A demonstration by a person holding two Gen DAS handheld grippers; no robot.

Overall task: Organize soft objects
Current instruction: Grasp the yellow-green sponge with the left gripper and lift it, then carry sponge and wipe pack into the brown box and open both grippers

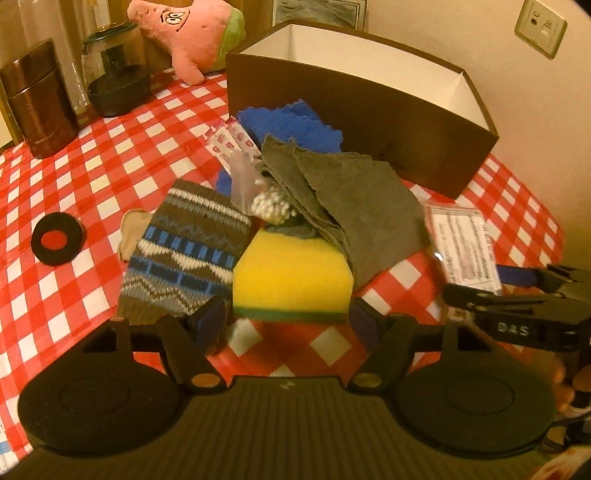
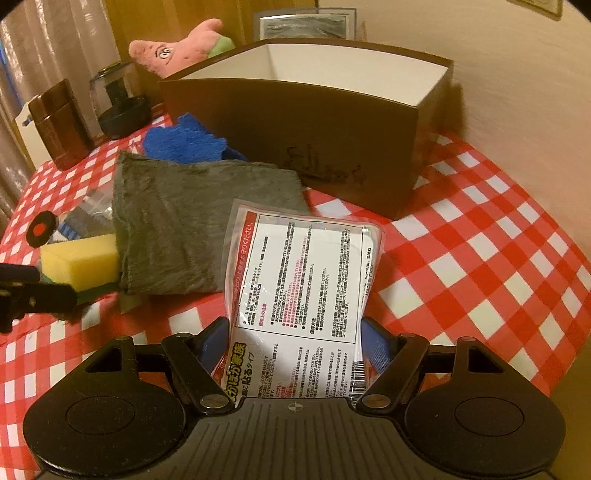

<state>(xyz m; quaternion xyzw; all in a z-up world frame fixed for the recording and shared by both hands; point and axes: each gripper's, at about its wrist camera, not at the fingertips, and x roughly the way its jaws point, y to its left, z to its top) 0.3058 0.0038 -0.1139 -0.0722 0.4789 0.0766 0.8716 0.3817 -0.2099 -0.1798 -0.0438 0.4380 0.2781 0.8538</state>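
Observation:
A pile of soft things lies in front of a brown box (image 1: 369, 122) with a white inside. It holds a yellow sponge (image 1: 291, 277), a grey cloth (image 1: 354, 206), a blue cloth (image 1: 291, 122) and a knitted sock (image 1: 188, 254). My left gripper (image 1: 291, 325) is open, its fingers at either side of the sponge's near edge. My right gripper (image 2: 295, 343) has its fingers against both sides of a plastic heat-pad packet (image 2: 303, 273), which it holds above the tablecloth. The box (image 2: 314, 122) stands behind the packet. The right gripper also shows in the left wrist view (image 1: 517, 291).
A pink star plush (image 1: 192, 33), a glass jar (image 1: 110, 70), a black bowl (image 1: 118, 92) and a brown canister (image 1: 37, 99) stand at the back left. A black ring (image 1: 55, 238) lies at the left. A cotton-swab bag (image 1: 266, 199) and small packets (image 1: 232, 140) sit in the pile.

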